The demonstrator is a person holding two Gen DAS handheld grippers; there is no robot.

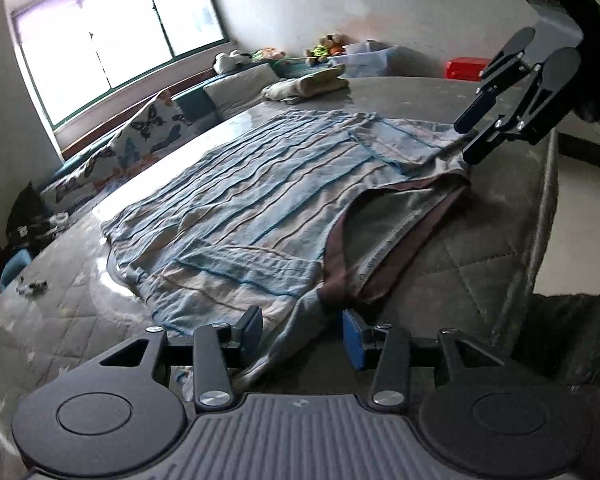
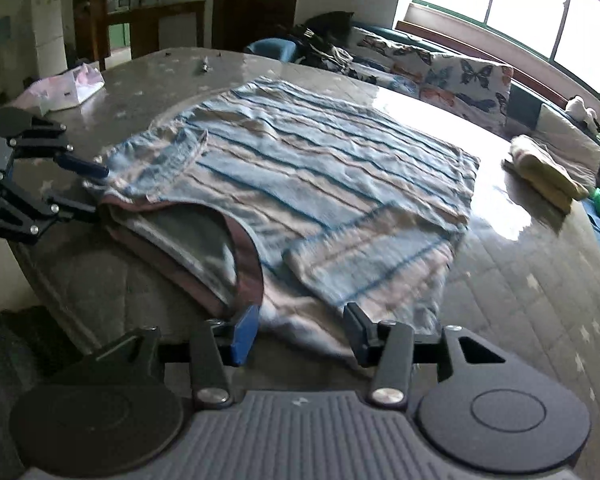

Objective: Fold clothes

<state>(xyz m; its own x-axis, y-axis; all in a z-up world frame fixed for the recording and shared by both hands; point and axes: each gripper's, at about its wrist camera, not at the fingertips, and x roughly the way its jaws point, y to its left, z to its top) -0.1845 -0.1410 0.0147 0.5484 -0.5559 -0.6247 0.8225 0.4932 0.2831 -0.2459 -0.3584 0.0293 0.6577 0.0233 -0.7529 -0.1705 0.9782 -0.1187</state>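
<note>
A blue, white and brown striped shirt (image 1: 260, 196) lies flat on the grey quilted mattress (image 1: 472, 264), sleeves folded inward, its brown-edged neckline toward me. My left gripper (image 1: 302, 330) is open, its jaws either side of the shirt's shoulder edge. My right gripper (image 1: 468, 140) is open at the other shoulder. In the right wrist view the shirt (image 2: 300, 184) spreads ahead, my right gripper (image 2: 300, 330) straddles the near shoulder, and the left gripper (image 2: 90, 190) is open at the far shoulder.
Folded cream clothes (image 1: 306, 86) lie at the far end of the mattress. A butterfly-print cushion (image 1: 140, 132) runs along the window side. Stuffed toys (image 1: 328, 46) and a plastic bin (image 1: 366, 58) stand beyond. A white bag (image 2: 66, 90) sits on a mattress corner (image 2: 520, 280).
</note>
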